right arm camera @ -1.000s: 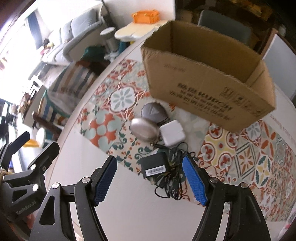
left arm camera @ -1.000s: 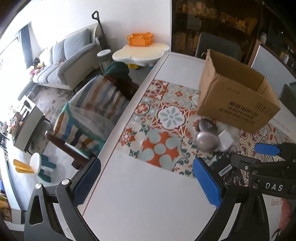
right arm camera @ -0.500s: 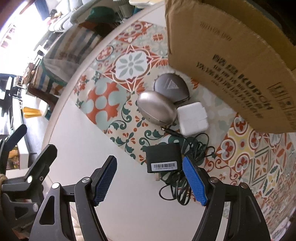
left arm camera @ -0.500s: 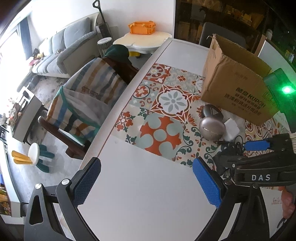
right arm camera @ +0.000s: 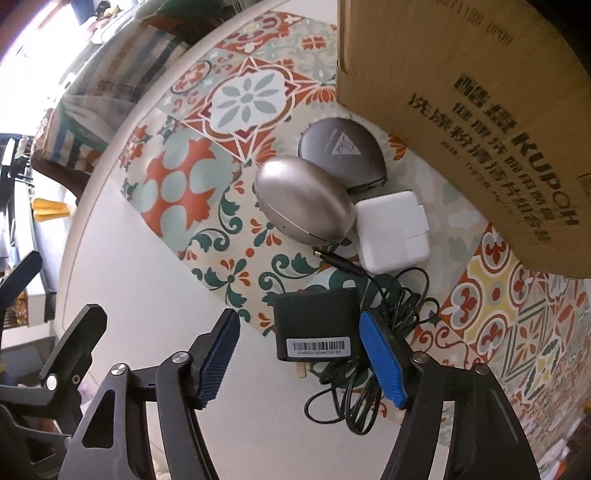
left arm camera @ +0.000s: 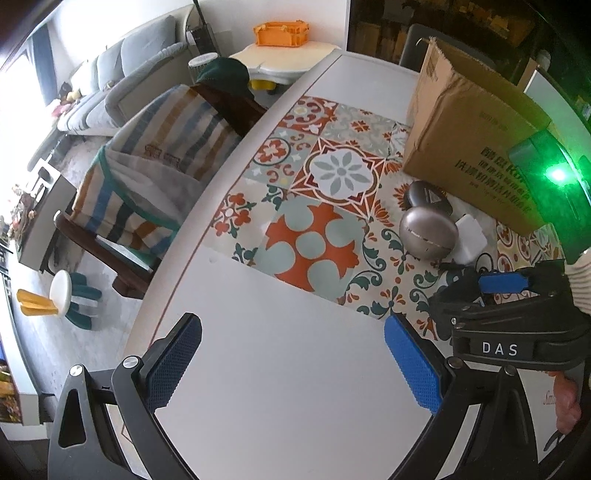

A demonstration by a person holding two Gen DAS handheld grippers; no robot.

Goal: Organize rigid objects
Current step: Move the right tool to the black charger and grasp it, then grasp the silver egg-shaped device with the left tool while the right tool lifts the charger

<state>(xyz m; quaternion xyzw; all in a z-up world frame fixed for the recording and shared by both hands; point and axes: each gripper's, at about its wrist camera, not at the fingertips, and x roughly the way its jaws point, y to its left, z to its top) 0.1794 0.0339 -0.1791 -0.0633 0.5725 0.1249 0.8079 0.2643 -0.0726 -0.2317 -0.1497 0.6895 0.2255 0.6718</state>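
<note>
A black power adapter (right arm camera: pixel 316 325) with a barcode label lies on the table, its tangled black cable (right arm camera: pixel 373 347) beside it. My right gripper (right arm camera: pixel 301 360) is open, its blue pads on either side of the adapter's near end, the right pad close to its edge. Behind lie a silver oval case (right arm camera: pixel 303 201), a dark grey round case (right arm camera: pixel 341 147) and a white charger block (right arm camera: pixel 393 230), all in front of a cardboard box (right arm camera: pixel 480 92). My left gripper (left arm camera: pixel 291 363) is open and empty over bare white table; the right gripper (left arm camera: pixel 498 306) shows beside it.
The patterned mat (left arm camera: pixel 325 206) covers the table's middle. The table edge (left arm camera: pixel 207 206) runs along the left, with a chair draped in striped cloth (left arm camera: pixel 155 155) beyond it. A sofa (left arm camera: pixel 122 74) and a small table with an orange crate (left arm camera: pixel 280 33) stand further back.
My right gripper has dropped down and forward onto the black adapter, which now sits between its pads. The left gripper has drawn back slightly and stays open.
</note>
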